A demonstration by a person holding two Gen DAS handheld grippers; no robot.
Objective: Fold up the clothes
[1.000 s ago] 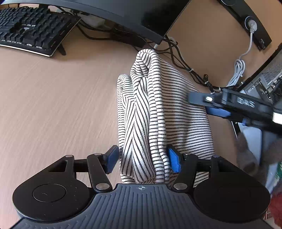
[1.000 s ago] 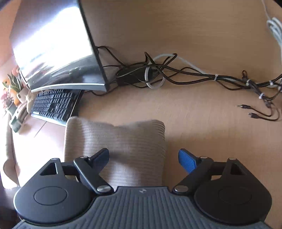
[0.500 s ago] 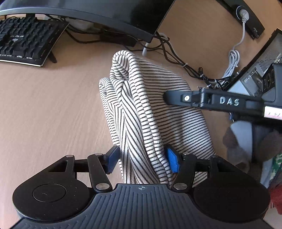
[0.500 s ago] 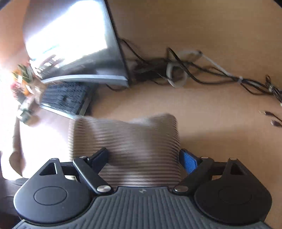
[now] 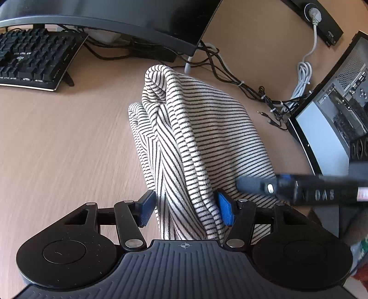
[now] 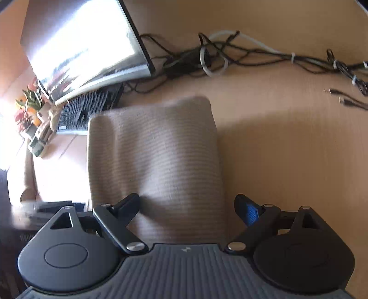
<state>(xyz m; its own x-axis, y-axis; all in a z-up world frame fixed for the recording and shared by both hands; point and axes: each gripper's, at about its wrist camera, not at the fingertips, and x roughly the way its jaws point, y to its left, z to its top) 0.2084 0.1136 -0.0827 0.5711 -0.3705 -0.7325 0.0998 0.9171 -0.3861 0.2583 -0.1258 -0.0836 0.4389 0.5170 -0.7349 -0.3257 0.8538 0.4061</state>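
Left wrist view – garment: the striped top [image 5: 191, 142] lies bunched on the wooden desk [image 5: 57, 142], long axis running from the near edge away toward the monitor [image 5: 138, 20].
Left wrist view – left gripper [image 5: 186, 207]: its near end sits between the blue pads [image 5: 225, 209]; right pad touching cloth, left pad just beside it – a loose hold, whether truly clamped I cannot tell.
Left wrist view – other tool: the right gripper [image 5: 253, 185], blurred, reaches in from the right at the garment's near right edge.
Right wrist view – garment: striped top [image 6: 156, 161] straight ahead, stretching away toward the keyboard [image 6: 89, 110].
Right wrist view – right gripper [image 6: 188, 207]: fingers spread wide, cloth between them but the right pad clear of it – gripping nothing.
Relation: both tools sit at the same near end; the left one is the more engaged, so the fold likely runs near to far along that axis.
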